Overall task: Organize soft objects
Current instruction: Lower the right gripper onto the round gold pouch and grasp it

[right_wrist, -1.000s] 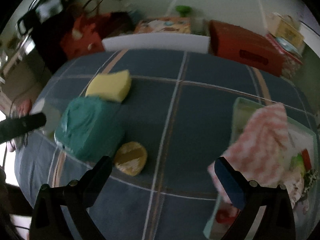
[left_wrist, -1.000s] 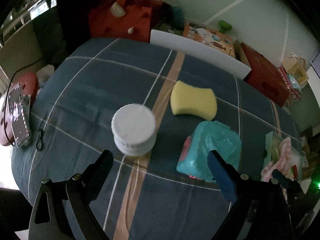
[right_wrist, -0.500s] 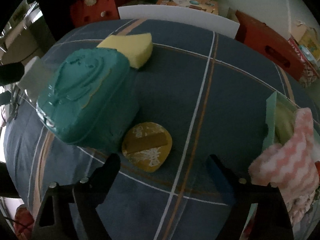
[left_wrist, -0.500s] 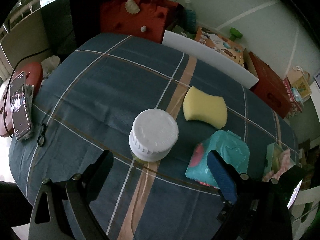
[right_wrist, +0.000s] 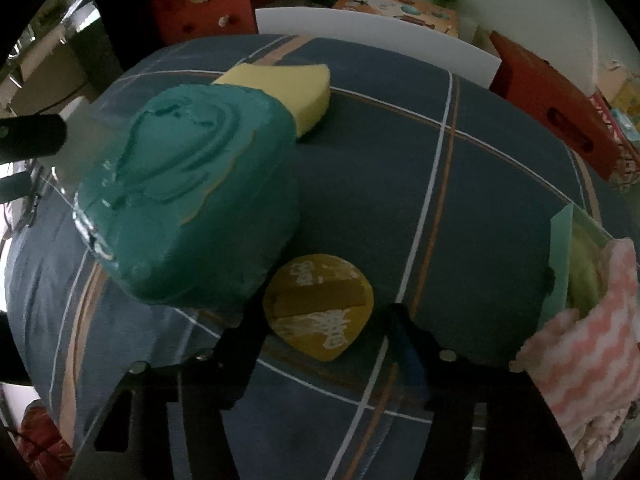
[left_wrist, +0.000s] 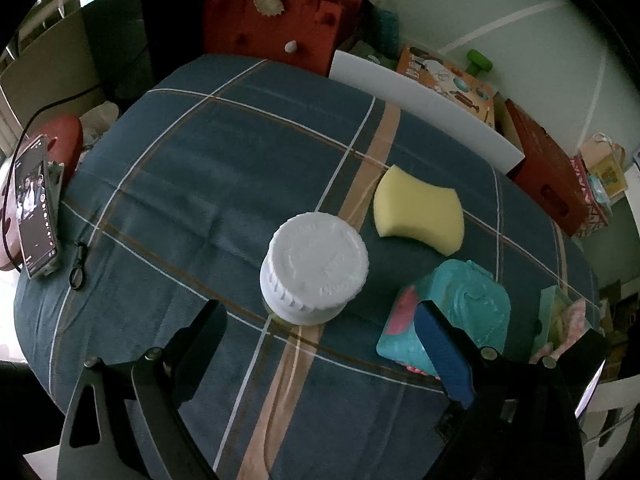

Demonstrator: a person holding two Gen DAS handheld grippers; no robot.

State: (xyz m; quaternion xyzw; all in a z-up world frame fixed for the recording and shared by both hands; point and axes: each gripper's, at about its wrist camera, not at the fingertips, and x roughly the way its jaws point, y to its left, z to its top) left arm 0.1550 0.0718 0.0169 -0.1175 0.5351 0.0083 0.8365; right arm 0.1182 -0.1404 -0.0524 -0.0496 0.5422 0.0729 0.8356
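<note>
A round yellow packet [right_wrist: 320,304] lies flat on the blue plaid tablecloth [right_wrist: 400,160], between the fingers of my right gripper [right_wrist: 324,320]. Its jaws are closing around the packet, and a small gap still shows at the right finger. A teal wipes pack [right_wrist: 188,200] sits just left of the packet, with a yellow sponge [right_wrist: 288,88] behind it. In the left wrist view my left gripper [left_wrist: 320,328] hangs open above the cloth, just in front of a white-capped jar [left_wrist: 314,268]. The sponge [left_wrist: 420,214] and the teal pack [left_wrist: 460,312] lie to its right.
A pale green box [right_wrist: 560,240] holding a pink chevron cloth [right_wrist: 580,352] stands at the table's right edge. A phone [left_wrist: 34,208] lies at the left edge. Behind the table are a red bag [left_wrist: 280,20], a white board [left_wrist: 420,100] and a red box [left_wrist: 548,176].
My right gripper has dropped and shifted over the yellow packet, and its jaws have narrowed around it. The left gripper stays open and has hardly moved.
</note>
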